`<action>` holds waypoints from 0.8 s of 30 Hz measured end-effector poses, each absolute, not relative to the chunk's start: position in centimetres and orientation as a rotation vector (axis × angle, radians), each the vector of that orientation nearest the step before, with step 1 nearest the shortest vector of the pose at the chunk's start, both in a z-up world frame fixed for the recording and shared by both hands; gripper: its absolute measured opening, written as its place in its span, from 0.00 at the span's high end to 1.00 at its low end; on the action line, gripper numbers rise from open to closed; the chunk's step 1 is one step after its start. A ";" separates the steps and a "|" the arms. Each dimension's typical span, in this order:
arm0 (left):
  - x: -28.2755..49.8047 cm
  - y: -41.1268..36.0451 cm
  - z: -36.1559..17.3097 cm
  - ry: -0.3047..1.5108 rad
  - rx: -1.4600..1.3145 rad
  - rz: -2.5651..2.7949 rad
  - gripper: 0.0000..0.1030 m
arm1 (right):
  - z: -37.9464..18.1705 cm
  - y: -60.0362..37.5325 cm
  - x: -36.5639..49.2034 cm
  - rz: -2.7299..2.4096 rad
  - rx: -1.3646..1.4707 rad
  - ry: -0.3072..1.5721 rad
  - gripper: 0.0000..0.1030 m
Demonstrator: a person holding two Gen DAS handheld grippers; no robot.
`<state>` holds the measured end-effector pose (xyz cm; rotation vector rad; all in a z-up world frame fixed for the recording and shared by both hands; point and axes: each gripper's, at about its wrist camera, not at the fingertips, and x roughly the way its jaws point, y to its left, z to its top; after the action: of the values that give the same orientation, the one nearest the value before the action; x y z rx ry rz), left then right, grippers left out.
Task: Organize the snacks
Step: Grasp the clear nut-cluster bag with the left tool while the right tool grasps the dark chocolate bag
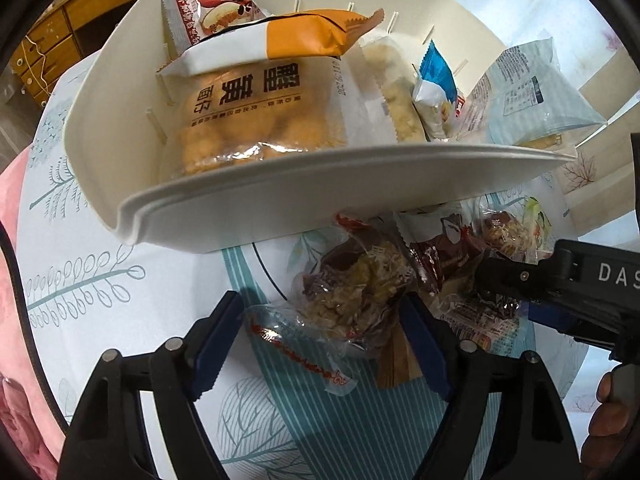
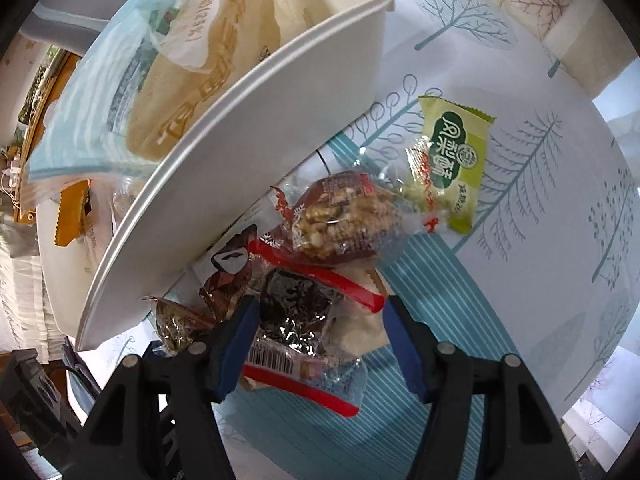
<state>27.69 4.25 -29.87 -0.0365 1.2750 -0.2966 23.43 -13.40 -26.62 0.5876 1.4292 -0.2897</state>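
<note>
My left gripper (image 1: 320, 340) is low, jaws wide apart, blue pads (image 1: 218, 340) on both sides, not closed on anything. My right gripper (image 2: 320, 344) is also spread wide w/ fingers pointing fwd & down. In the left view the right one comes in from the side, my bare hand (image 1: 612, 420) behind it.

Leaf-print tablecloth (image 1: 100, 280), white snack bin (image 1: 320, 208), loose wrapped snacks (image 1: 360, 292), green packet (image 2: 456, 160)

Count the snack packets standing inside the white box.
5: red-and-white cake packet at the back left, big orange bread bag before it, clear crumbly bar, blue-and-white packet, pale blue bag far right. Others may be hidden.
</note>
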 end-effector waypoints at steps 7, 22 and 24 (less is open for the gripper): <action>27.5 4.1 -29.3 1.273 -0.032 -0.324 0.38 | -26.8 -11.1 25.2 -0.310 0.476 1.478 0.33; 26.4 6.0 -28.5 1.291 -0.054 -0.335 0.51 | -26.2 -9.4 24.4 -0.280 0.450 1.494 0.58; 26.2 6.3 -28.4 1.292 -0.057 -0.335 0.51 | -26.4 -9.4 23.8 -0.274 0.473 1.512 0.58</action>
<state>26.23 6.27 -28.39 -0.0568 1.2916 -0.3354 23.83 -9.36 -26.38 0.4729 1.5119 -0.2739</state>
